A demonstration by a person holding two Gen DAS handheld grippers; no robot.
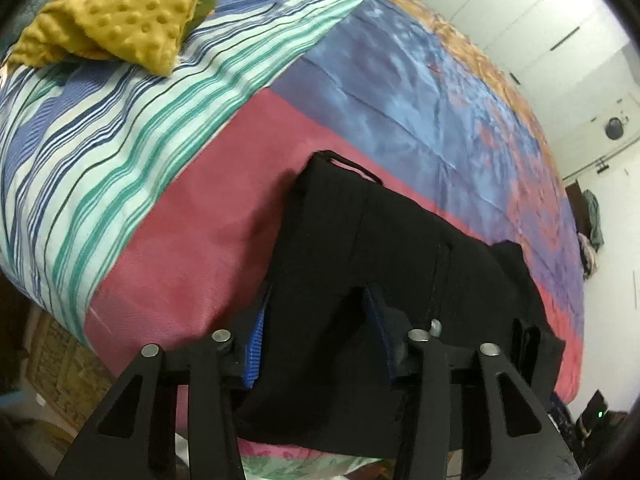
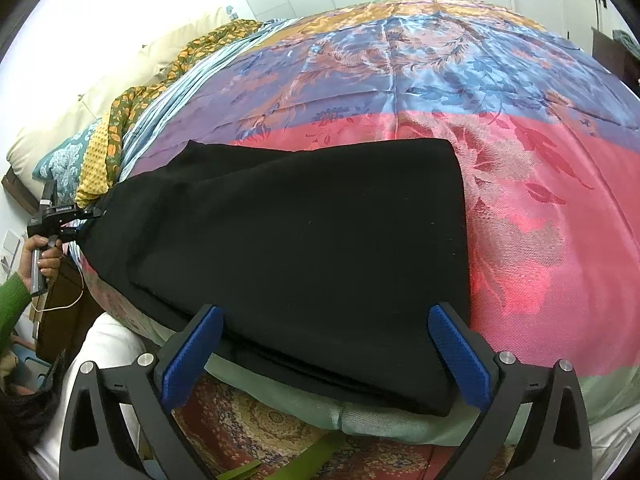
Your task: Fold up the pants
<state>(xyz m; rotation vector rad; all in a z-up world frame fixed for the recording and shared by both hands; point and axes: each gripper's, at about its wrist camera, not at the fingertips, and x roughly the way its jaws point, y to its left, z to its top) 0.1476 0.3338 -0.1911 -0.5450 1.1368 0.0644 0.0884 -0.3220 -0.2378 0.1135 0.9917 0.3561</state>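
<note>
Black pants (image 2: 300,240) lie folded lengthwise on the bed, running from left to right in the right wrist view. My left gripper (image 1: 318,328) is shut on the waist end (image 1: 360,240); black cloth fills the gap between its blue pads (image 1: 256,340). In the right wrist view that gripper (image 2: 76,220) sits at the far left, where the cloth draws to a point. My right gripper (image 2: 326,356) stands wide open at the near bed edge. Its blue pads (image 2: 192,356) straddle the leg end without pressing on it.
The bed carries a satin cover (image 2: 540,200) in pink, blue and orange. A mustard dotted blanket (image 1: 120,12) and a striped sheet (image 1: 100,132) lie at the head end beside pillows (image 2: 80,120). A patterned rug (image 2: 280,428) is below. A green sleeve (image 2: 12,304) shows at the left.
</note>
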